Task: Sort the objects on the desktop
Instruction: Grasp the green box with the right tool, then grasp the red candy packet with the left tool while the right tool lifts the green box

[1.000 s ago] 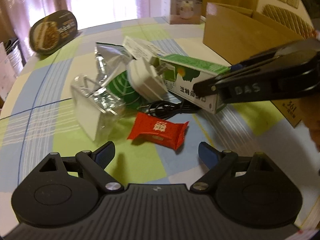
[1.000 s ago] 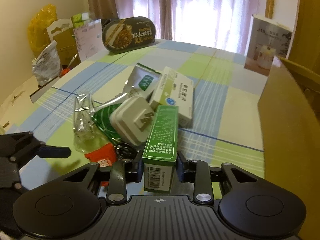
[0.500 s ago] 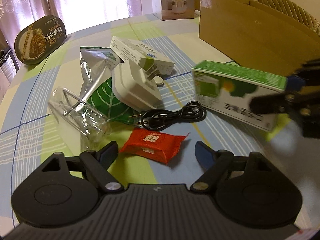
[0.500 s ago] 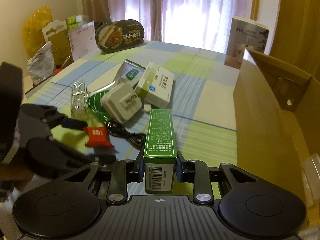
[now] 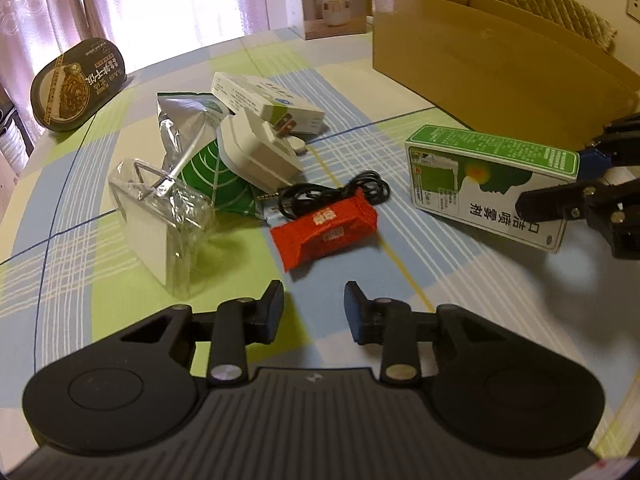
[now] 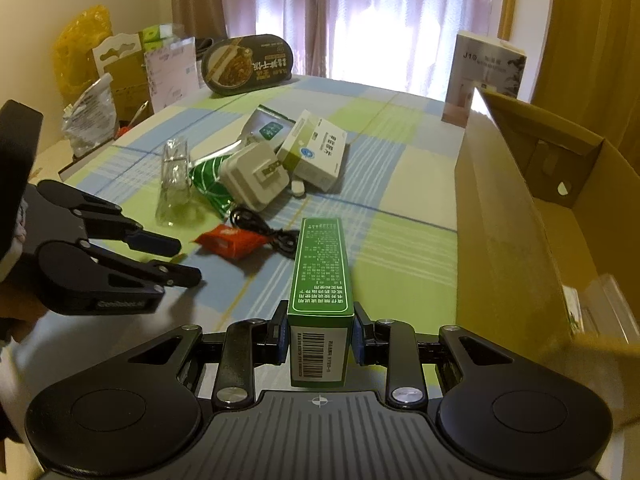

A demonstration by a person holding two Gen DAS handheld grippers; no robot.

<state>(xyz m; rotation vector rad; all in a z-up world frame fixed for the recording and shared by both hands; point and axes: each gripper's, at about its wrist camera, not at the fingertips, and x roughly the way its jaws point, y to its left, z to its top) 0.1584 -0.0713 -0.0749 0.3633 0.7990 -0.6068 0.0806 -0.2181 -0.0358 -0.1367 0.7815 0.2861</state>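
Note:
My right gripper (image 6: 320, 334) is shut on one end of a green and white spray box (image 6: 322, 264), held above the checked tablecloth beside the cardboard box (image 6: 512, 216). In the left wrist view the same spray box (image 5: 488, 184) hangs at the right. My left gripper (image 5: 314, 304) is open with nothing between its blue pads, just short of a red snack packet (image 5: 324, 228). Behind the packet lie a black cable (image 5: 332, 196), a white charger (image 5: 256, 152), a white and green medicine box (image 5: 268, 100), a silver pouch (image 5: 184, 120) and a clear plastic package (image 5: 164, 220).
A large open cardboard box (image 5: 500, 60) fills the table's right side. A black noodle bowl (image 5: 76, 84) leans at the far left and a white product carton (image 5: 332, 0) stands at the back. Bags and papers (image 6: 120, 80) crowd the far left edge.
My right gripper has carried the spray box out of the pile toward the cardboard box. My left gripper's jaws have narrowed and it now faces the red packet more squarely.

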